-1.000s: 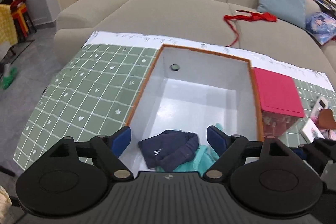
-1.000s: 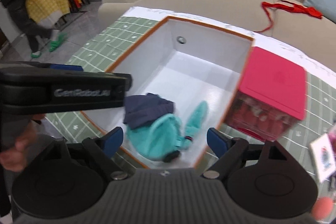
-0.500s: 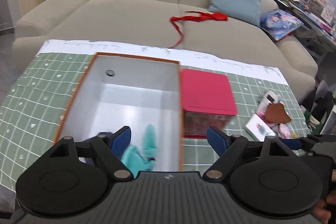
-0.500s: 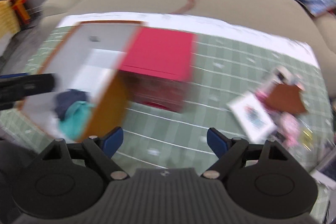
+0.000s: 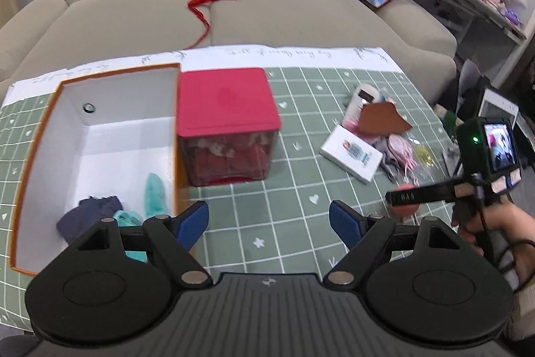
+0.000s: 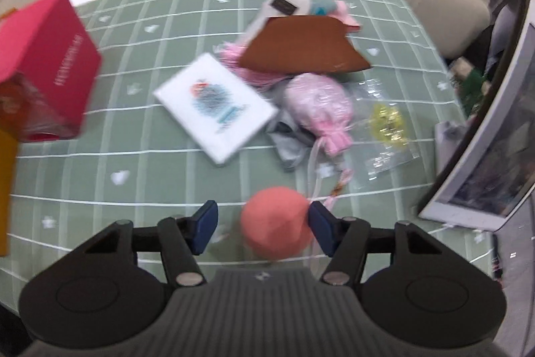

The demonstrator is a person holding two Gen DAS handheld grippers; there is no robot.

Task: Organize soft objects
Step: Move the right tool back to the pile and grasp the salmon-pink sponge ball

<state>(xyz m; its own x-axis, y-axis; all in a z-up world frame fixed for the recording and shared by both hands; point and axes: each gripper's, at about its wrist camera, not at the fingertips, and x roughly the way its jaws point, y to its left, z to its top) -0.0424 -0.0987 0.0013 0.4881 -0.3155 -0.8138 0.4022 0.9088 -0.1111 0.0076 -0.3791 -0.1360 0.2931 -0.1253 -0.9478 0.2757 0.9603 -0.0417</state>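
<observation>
the right claw (image 6: 262,228) has just been narrowing, a coral soft ball (image 6: 276,223) on the green tabletop (image 6: 167,176) between its jaws; the right pad looks to touch it, the left stands clear (blur hides true contact). the left claw (image 5: 269,225) is spread and empty beside the white box (image 5: 110,136), whose navy cloth (image 5: 88,214) and teal plush (image 5: 154,193) it partly hides.

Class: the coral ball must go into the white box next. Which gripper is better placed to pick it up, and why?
The right gripper. The coral ball already sits between its jaws, which have just been closing. The left gripper is open over bare tablecloth beside the white box.
</observation>
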